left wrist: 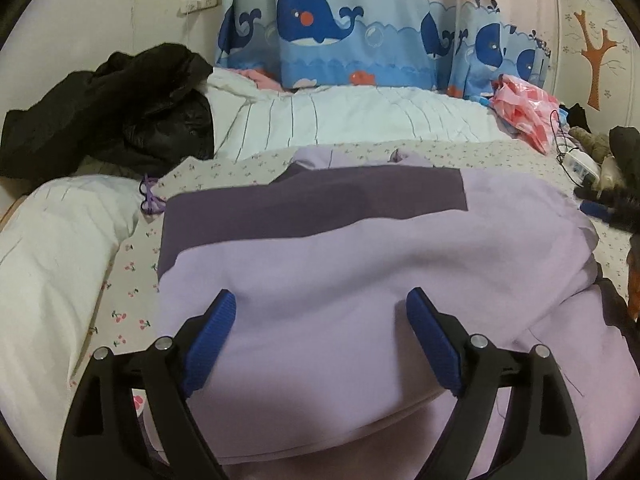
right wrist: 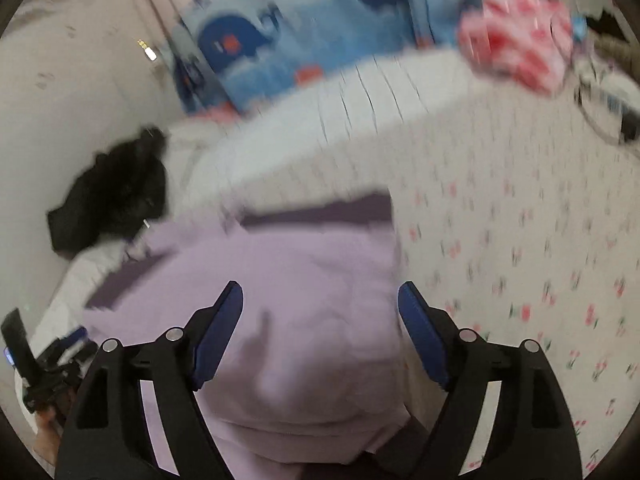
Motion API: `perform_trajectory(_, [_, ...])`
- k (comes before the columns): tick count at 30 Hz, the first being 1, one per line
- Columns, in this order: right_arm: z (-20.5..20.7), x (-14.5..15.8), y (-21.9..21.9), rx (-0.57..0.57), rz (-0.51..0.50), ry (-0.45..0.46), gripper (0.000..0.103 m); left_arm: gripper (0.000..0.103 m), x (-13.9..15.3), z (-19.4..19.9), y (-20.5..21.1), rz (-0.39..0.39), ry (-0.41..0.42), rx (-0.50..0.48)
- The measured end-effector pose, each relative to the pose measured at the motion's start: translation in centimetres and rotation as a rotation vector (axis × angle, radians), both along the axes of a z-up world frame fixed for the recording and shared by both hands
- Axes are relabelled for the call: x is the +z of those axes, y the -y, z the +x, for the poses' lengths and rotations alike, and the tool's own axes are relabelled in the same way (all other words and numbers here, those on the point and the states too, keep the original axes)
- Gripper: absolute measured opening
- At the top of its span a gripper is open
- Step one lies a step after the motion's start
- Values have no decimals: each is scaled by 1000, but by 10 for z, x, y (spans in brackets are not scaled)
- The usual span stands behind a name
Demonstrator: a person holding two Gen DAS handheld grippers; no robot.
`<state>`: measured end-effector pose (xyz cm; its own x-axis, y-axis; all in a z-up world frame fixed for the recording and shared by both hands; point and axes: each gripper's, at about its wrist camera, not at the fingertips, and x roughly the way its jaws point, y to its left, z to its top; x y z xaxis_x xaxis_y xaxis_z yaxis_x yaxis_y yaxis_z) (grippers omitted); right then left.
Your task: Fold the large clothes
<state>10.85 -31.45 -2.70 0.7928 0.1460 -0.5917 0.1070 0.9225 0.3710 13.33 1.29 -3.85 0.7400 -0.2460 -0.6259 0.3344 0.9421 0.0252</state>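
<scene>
The lilac garment [left wrist: 360, 264] lies spread on the bed [left wrist: 132, 240], over the floral sheet, with a darker purple panel [left wrist: 312, 204] showing along its far edge; in the left wrist view its long axis runs across the picture, from the white pillow [left wrist: 52, 240] side toward the clutter at the right edge. The left gripper [left wrist: 320, 304] hovers directly above the near part of the cloth, tilted downward, its blue pads spread wide with nothing pinched between them; fabric fills the gap only as background. The right gripper [right wrist: 320, 296] also stands wide open and empty, angled down over the garment's [right wrist: 288, 288] right-hand part, with the cloth's right edge just beside its right pad and bare sheet [right wrist: 520, 240] beyond; that view is blurred, so the fabric's folds there are hard to read. The other gripper shows at the lower left of the right wrist view, so the two hands sit near each other over the near side; judging by this, the right hand is nearer the right edge, the left nearer the middle. A black jacket [left wrist: 112, 108] lies well apart at the far left.
</scene>
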Motion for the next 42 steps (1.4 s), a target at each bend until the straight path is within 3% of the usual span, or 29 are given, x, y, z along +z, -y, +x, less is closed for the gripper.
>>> perform_trajectory(2, [5,-5,-5,17,-56,-45,77,84,-3,2,0,-2,-14,1])
perform_trajectory(4, [26,-41,-13,39,-97,-225,80,86,-8,5,-1,-7,-34,4])
perform_trajectory(7, [30,-62,10,30,72,-281,88,88,-9,5,-2,-8,-38,7])
perform_trajectory(9, [23,-45,8,11,20,-233,88,89,-10,6,-1,-3,-41,9])
perform_trajectory(15, [-18,16,-21,-7,-157,101,88,89,1,3,-2,-6,-26,13])
perform_trajectory(17, [-22,24,-40,36,-227,146,91,89,11,1,-4,-27,-4,17])
perform_trajectory(19, [4,10,-62,78,-295,39,94,89,17,2,-6,-50,7,21])
perform_trajectory(21, [29,-32,-70,134,-305,-187,95,91,15,8,-10,-52,-9,53])
perform_trajectory(24, [27,-38,-67,138,-296,-198,96,96,-10,23,-13,-33,-106,62])
perform_trajectory(26, [26,-31,-65,134,-287,-192,96,96,-20,25,-15,-29,-120,58])
perform_trajectory(29, [19,-16,-65,104,-244,-106,96,96,-13,22,-17,-49,-125,40])
perform_trajectory(32, [14,2,-63,95,-215,-13,96,96,-12,23,-28,-132,-152,9])
perform_trajectory(33, [18,1,-62,100,-224,-28,96,96,-11,23,-32,-160,-159,2])
perform_trajectory(35, [35,-22,-65,117,-273,-178,96,96,-12,24,-40,-213,-171,-6])
perform_trajectory(36, [40,-31,-65,133,-274,-211,96,96,-12,25,-42,-230,-174,-12])
perform_trajectory(42, [34,-21,-63,124,-259,-188,96,96,-13,21,-43,-245,-177,-30])
